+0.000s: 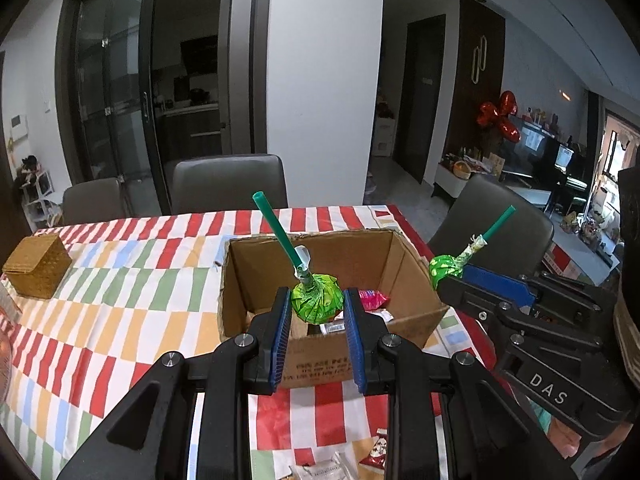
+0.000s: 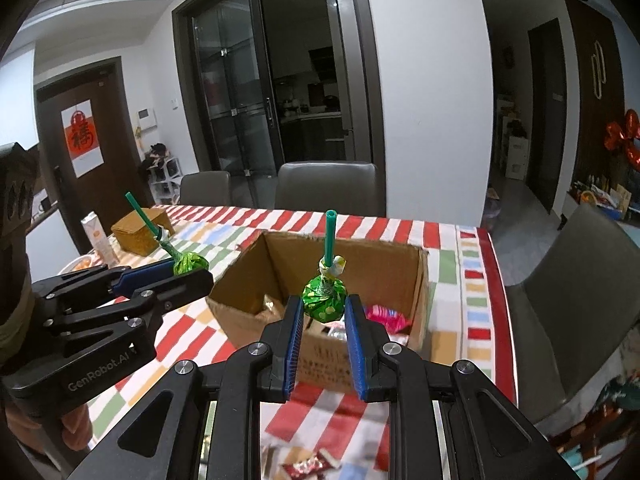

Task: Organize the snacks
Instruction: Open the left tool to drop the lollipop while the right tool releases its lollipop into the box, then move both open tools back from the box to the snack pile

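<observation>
Each gripper, left [image 1: 316, 312] and right [image 2: 323, 312], was clamped on a green lollipop [image 1: 318, 298], [image 2: 324, 298] above the cardboard box [image 1: 256, 264]; releasing well inside its walls, apparently clear, seemed wise.

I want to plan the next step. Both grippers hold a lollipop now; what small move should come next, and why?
Probably carry the left hand-held gripper forward and lower its green lollipop into the open cardboard box, where snacks already lie.
</observation>
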A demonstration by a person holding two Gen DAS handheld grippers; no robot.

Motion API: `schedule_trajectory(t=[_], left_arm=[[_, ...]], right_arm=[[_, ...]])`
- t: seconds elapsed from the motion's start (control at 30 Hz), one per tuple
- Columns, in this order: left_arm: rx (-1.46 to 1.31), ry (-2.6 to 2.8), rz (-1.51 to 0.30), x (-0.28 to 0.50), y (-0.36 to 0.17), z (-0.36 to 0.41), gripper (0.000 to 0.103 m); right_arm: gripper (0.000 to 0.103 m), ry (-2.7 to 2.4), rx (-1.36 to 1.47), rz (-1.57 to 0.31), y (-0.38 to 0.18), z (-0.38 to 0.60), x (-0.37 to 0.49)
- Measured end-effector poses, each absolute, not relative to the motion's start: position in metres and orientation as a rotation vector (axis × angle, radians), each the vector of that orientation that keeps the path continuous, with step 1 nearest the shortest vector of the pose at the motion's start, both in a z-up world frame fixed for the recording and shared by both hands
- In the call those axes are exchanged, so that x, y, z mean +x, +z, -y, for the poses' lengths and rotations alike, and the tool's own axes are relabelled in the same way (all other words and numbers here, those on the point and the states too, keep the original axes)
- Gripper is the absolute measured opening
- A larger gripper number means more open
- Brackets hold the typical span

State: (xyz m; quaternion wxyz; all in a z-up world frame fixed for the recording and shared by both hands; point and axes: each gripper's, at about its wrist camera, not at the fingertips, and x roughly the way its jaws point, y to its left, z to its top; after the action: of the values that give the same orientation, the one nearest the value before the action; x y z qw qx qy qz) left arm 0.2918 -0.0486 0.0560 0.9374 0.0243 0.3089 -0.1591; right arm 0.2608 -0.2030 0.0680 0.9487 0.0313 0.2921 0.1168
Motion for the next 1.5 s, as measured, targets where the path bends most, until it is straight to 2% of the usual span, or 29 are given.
schedule_trajectory(t=[0.57, 0.6, 0.67, 0.7, 0.77, 1.23, 1.5], left_arm=[[0.056, -0.306, -0.781, 0.364, 0.033, 0.049, 0.027], [0.063, -0.294, -0.786, 0.365, 0.032, 0.051, 0.029], [0.095, -0.243, -0.788, 0.368, 0.031, 0.051, 0.048], [0.105, -0.233, -0.779, 0.366, 0.032, 0.050, 0.051], [0.117, -0.213, -0.760, 0.358, 0.034, 0.048, 0.056], [0.096, -0.217, -0.668, 0.293, 0.050, 0.031, 0.065], [0.107, -0.242, -0.640, 0.254, 0.054, 0.028, 0.065]], right_arm=[[0.023, 0.197, 0.007, -0.708, 0.058, 0.194, 0.326], [0.023, 0.195, 0.006, -0.716, 0.057, 0.193, 0.330], [0.024, 0.190, 0.004, -0.720, 0.055, 0.191, 0.333], [0.036, 0.178, 0.001, -0.723, 0.055, 0.191, 0.336], [0.050, 0.156, 0.011, -0.736, 0.054, 0.194, 0.336], [0.050, 0.155, 0.005, -0.649, 0.065, 0.195, 0.283], [0.050, 0.180, -0.018, -0.585, 0.070, 0.188, 0.237]])
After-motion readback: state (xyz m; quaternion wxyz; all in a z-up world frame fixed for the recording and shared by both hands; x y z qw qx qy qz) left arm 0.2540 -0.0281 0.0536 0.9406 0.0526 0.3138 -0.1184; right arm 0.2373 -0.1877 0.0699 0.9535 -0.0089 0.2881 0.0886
